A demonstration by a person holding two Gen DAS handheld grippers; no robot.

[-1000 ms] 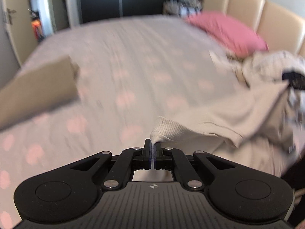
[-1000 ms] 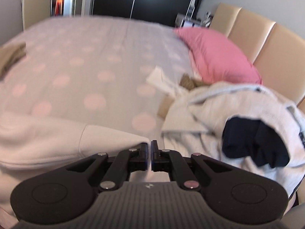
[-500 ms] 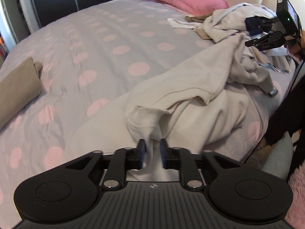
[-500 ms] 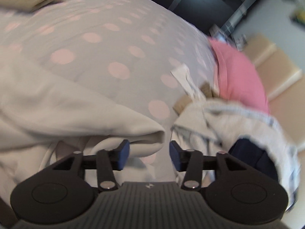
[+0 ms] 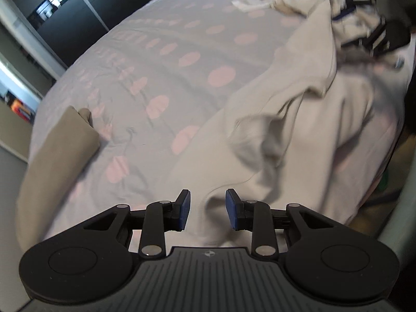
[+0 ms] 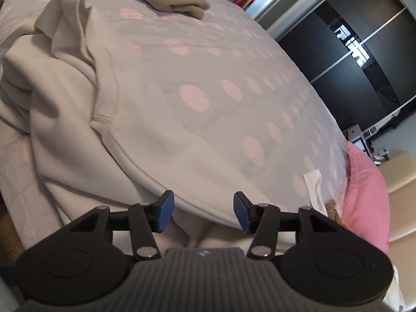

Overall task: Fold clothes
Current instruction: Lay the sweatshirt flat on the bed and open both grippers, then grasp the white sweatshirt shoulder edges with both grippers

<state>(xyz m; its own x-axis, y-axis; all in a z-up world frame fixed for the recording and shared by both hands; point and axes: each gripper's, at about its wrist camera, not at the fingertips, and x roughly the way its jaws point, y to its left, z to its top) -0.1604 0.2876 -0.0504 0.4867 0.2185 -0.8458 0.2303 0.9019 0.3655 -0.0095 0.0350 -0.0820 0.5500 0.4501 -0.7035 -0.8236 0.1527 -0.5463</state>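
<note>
Across the near side of the bed, the cream sweatshirt (image 5: 299, 135) is lying loose and rumpled, one ribbed cuff (image 6: 104, 98) curling up over its body and its smooth lower edge running just in front of both tools. The left gripper (image 5: 207, 209) is hovering over a fold of it with its jaws parted narrowly, having just been opening, and no cloth is caught between the blue pads (image 5: 185, 208). The right gripper (image 6: 202, 212) is standing wider, its jaws also freshly opened, with the hem passing beneath them but not pinched.

Judging from this, the garment is lying released but far from flat, so the risk is that the next grab is taking a bunched double layer rather than a single edge, which would be locking the creases into the fold. A sleeve buried under the body could also be dragging the whole piece sideways. Just beyond it, a heap of unfolded clothes (image 5: 345, 13) is touching its far end and may be getting pulled along.

Under everything, the grey bedspread (image 6: 221, 52) with pink dots is spreading smooth, offering soft, yielding support. A folded tan garment (image 5: 59, 145) is resting well apart near the far edge, a pink pillow (image 6: 364, 195) is sitting against the beige headboard (image 6: 400, 176), and a dark wardrobe (image 6: 364, 46) is filling the wall behind.
</note>
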